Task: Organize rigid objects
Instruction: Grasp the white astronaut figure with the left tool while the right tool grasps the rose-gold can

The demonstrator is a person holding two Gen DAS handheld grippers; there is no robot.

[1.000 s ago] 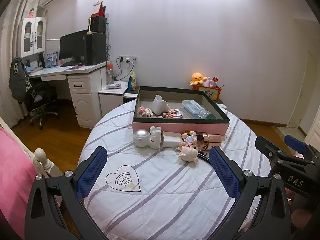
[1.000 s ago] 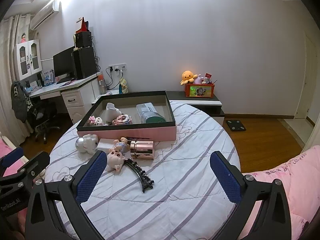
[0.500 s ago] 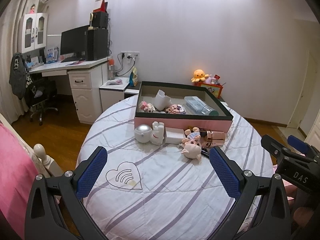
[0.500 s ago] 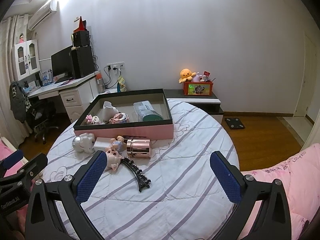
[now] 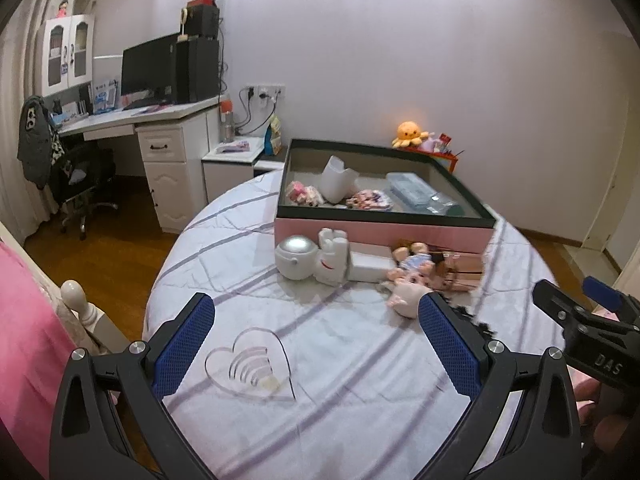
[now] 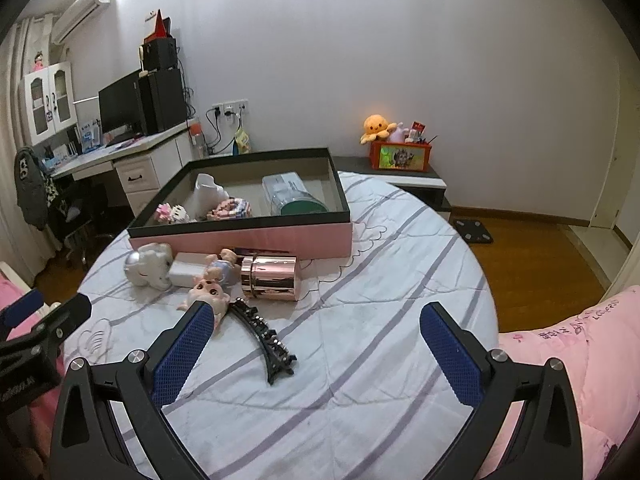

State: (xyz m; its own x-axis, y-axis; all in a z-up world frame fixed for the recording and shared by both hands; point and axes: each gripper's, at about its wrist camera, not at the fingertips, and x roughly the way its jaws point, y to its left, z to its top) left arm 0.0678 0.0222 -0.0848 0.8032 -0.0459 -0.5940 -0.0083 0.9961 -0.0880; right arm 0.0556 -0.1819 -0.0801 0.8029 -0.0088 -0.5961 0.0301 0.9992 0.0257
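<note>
Both tongs have closed in on the pink box since a second ago; the clutter in front of it looks bigger in each view.

Left wrist view: left tongs [image 5: 316, 340] spread wide, nothing between the pads, hovering over the round bed [image 5: 340, 392]. Pink box [image 5: 380, 216] sits at the far side of the bed. Already inside it: a white cup, two small block figures, a clear case. Against the box's near wall, at its left end: white elephant figure [image 5: 310, 260], then a white block [image 5: 370, 264] beside it, then a doll [image 5: 412, 264] and a pig figure [image 5: 408, 290]. Right tongs [image 5: 576, 312] show at the edge, well right of the box. Motion blur on the doll end, so details there are soft.

Right wrist view: right tongs [image 6: 316, 340] also spread wide and empty. Rose-gold tin [image 6: 270, 276] lies on its side just in front of the box [image 6: 240, 236], pig figure touching the left pad's tip. Black hair clip [image 6: 262, 338] is nearest, well in front of the box.

Handling, my read:
- Tin: stiff, glossy, probably slick and will roll. Pinch across the barrel mid-length.
- Elephant: looks ceramic or hard plastic, fragile. Grip across the body, not the trunk.
- Clip: light, thin, curved, toothed. Take it at mid-span, low against the sheet.
- Bedding is soft, so pressing down will sink things.
</note>
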